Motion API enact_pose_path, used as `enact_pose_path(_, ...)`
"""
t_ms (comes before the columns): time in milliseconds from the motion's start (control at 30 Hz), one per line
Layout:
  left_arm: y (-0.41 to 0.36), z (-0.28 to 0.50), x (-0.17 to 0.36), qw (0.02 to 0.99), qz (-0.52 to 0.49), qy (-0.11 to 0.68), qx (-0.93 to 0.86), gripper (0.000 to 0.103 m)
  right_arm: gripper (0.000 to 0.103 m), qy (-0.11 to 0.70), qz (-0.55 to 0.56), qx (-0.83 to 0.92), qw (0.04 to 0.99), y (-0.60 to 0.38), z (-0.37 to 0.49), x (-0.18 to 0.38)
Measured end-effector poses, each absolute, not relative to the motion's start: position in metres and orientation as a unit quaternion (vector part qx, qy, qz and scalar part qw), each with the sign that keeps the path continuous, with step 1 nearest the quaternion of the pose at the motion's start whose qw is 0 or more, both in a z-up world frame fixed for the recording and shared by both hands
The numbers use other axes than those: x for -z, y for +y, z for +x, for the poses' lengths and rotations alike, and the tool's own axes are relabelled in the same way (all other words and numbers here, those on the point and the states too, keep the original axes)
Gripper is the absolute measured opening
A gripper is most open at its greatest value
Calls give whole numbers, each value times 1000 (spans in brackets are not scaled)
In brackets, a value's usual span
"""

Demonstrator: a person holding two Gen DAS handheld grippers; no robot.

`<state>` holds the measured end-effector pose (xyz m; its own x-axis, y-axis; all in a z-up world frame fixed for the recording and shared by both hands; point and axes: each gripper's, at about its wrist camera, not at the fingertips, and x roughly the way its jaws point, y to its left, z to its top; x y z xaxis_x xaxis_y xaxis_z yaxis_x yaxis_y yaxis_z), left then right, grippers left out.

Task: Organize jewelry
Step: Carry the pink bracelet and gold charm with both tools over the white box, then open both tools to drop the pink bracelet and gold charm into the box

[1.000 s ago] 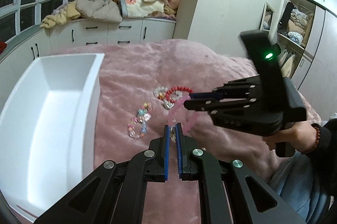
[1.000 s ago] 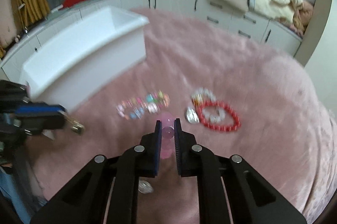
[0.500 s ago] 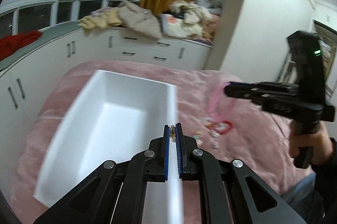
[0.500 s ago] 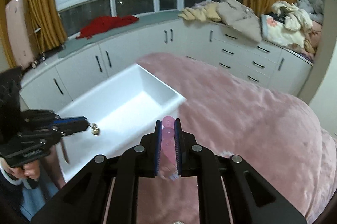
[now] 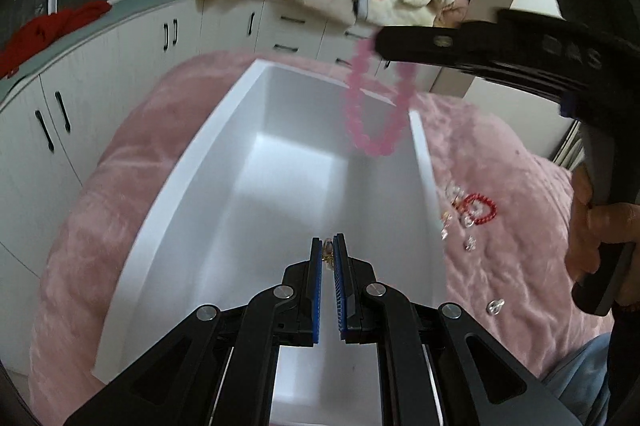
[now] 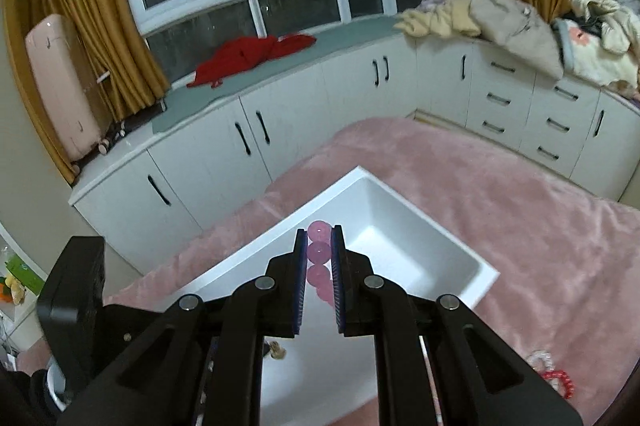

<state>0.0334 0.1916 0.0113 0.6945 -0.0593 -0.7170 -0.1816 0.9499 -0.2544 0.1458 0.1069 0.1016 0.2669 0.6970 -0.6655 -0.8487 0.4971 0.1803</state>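
- I see the white bin [image 5: 248, 162] open at the top, its floor bare under both grippers.
- My right gripper [image 5: 380, 44] crosses above the far end, and the pink bracelet [image 5: 374, 106] hangs from it into that airspace.
- Right of the rim, the red bracelet [image 5: 480, 208] and clear beads [image 5: 495, 306] dot the pink blanket [image 5: 512, 162].
- White cabinets [image 6: 224, 162] wall the bed's far side.

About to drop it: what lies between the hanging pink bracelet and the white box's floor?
Nothing: in the left wrist view the pink bracelet hangs over bare floor of the white box.
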Motion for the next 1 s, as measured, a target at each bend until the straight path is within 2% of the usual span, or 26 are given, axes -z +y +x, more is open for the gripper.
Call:
enact_pose_path(333, 202, 42, 8, 890, -169, 421, -54, 12, 12, 403, -147, -465, 775, 138, 148, -37)
enact_pose_path(433, 203, 45, 13, 886, -168, 428, -60, 23, 12, 409, -161, -458, 773, 138, 148, -26)
enact_pose_path(500, 204, 45, 13, 886, -171, 426, -63, 41, 12, 411, -169, -452, 773, 137, 148, -20)
enact_pose_path(633, 208, 44, 12, 887, -179, 421, -68, 45, 14, 408, -169, -458, 772, 134, 146, -20)
enact_pose_path(867, 203, 44, 13, 888, -178, 417, -70, 55, 34, 379, -147, -467, 785, 119, 147, -49)
enact_pose_path(967, 202, 42, 12, 891, -178, 412, -68, 58, 50, 366, -143, -466, 793, 110, 146, -65)
enact_pose_path(1000, 201, 42, 11, 892, -177, 410, -68, 60, 51, 359, -139, -465, 797, 103, 145, -72)
